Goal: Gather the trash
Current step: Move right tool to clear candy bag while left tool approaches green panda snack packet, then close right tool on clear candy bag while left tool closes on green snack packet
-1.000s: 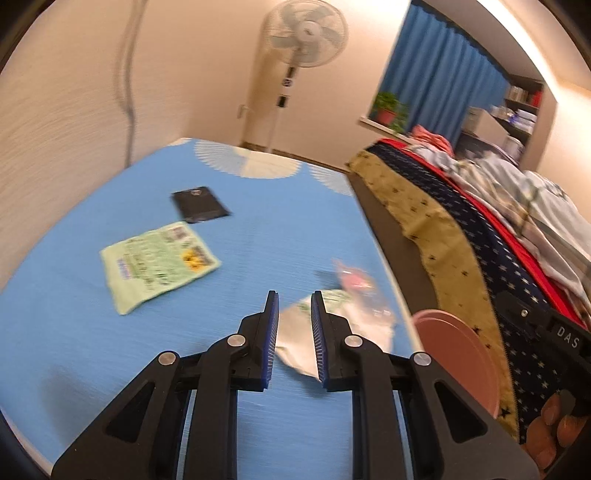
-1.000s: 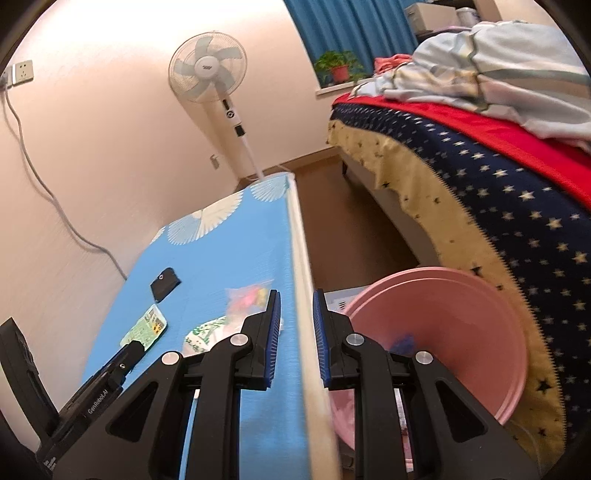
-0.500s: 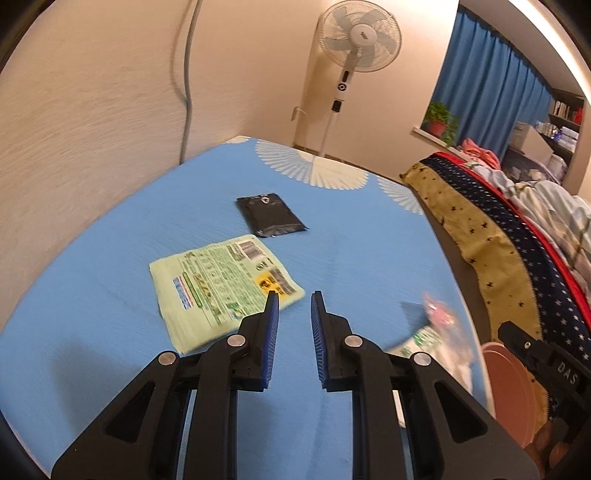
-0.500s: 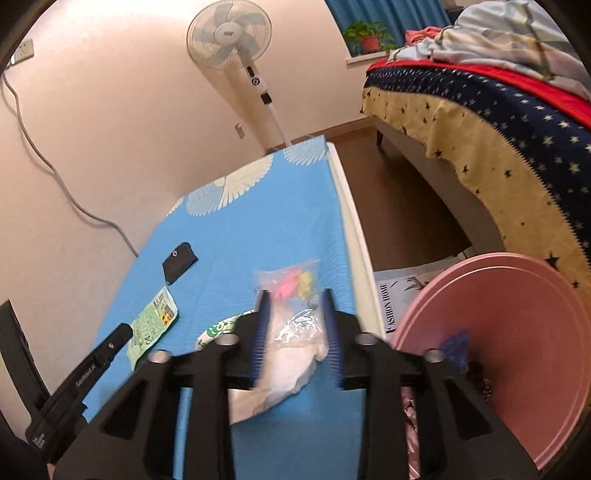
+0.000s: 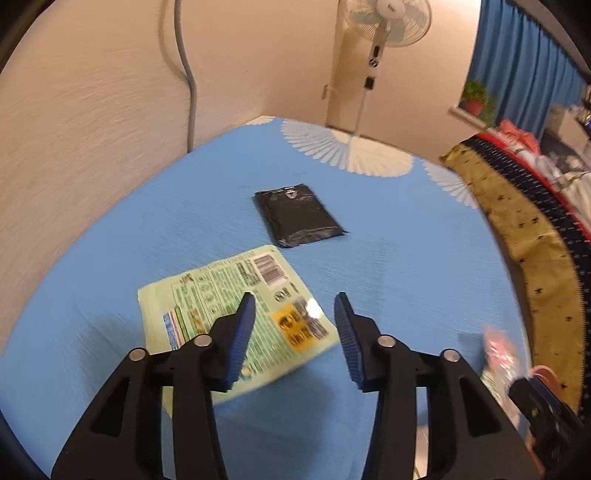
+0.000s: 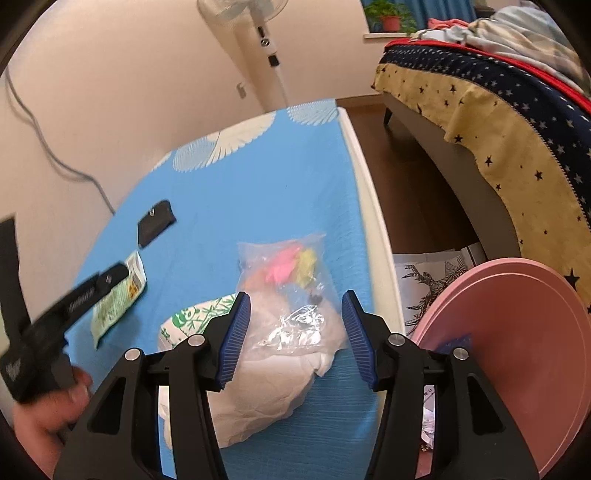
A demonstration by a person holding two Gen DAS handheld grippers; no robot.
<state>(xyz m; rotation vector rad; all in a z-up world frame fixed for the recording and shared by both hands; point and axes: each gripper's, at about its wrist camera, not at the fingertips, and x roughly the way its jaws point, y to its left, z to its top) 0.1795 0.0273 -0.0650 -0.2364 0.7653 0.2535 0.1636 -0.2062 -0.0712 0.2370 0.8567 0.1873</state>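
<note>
On the blue tablecloth [image 5: 399, 266] lie a light green printed wrapper [image 5: 221, 295], a black packet [image 5: 299, 214], a clear plastic bag with pink and yellow bits [image 6: 291, 280] and a white panda-print bag [image 6: 266, 384]. My left gripper [image 5: 294, 306] is open and empty, just above the near part of the green wrapper. My right gripper [image 6: 295, 306] is open and empty, over the clear bag. A pink bin [image 6: 517, 354] stands on the floor right of the table. The green wrapper [image 6: 118, 299] and black packet [image 6: 155, 221] also show in the right wrist view.
A wall runs along the table's left side with a grey cable [image 5: 188, 81]. A standing fan [image 5: 384, 22] is beyond the far end. A bed with a starred cover [image 6: 517, 122] stands to the right, across a strip of wooden floor [image 6: 413, 155].
Both grippers have opened from nearly shut. My left gripper swung left from the white bag to over the green wrapper. My right gripper moved from the table edge to over the clear bag.
</note>
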